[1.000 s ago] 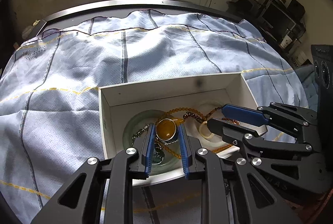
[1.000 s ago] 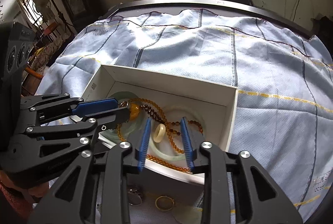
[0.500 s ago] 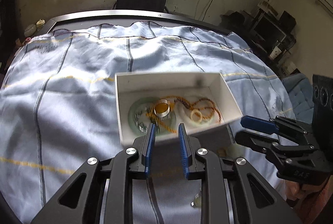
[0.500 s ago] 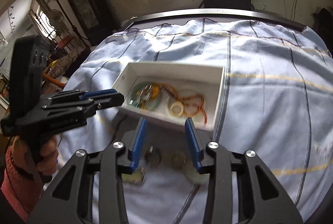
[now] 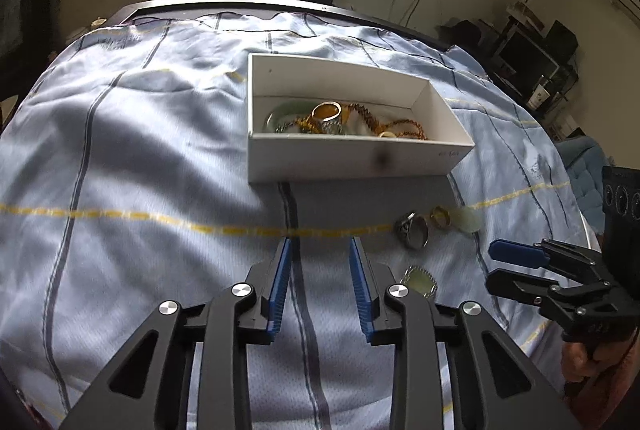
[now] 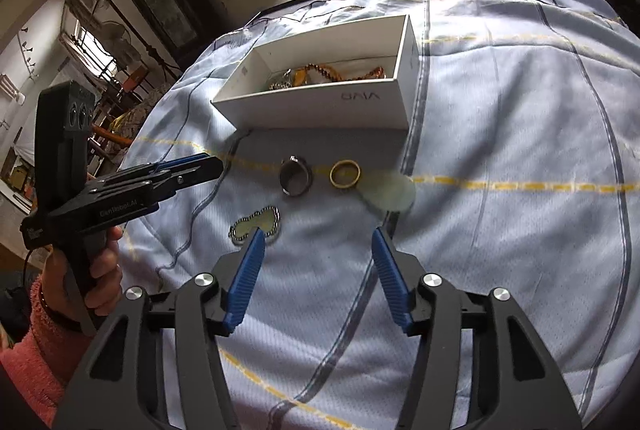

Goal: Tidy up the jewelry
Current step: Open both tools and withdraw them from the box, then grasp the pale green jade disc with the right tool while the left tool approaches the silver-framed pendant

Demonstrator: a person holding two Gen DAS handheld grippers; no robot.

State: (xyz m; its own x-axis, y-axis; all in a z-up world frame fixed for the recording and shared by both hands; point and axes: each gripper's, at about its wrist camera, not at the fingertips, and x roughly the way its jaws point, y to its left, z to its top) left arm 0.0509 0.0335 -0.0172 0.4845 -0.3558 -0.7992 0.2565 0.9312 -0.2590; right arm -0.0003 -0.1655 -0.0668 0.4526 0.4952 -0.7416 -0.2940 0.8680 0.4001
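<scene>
Withdrawn from white box (image 5: 352,158) since earlier: left tongs (image 5: 320,262), right tongs (image 6: 318,242), both open, empty. Step: next pickup. Requires descent onto gold ring (image 6: 345,173).

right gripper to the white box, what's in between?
Right wrist view: silver ring, gold ring, pale disc on the cloth between right gripper and white box.

Left claw (image 5: 320,250) and right claw (image 6: 318,234) gape, empty.
</scene>
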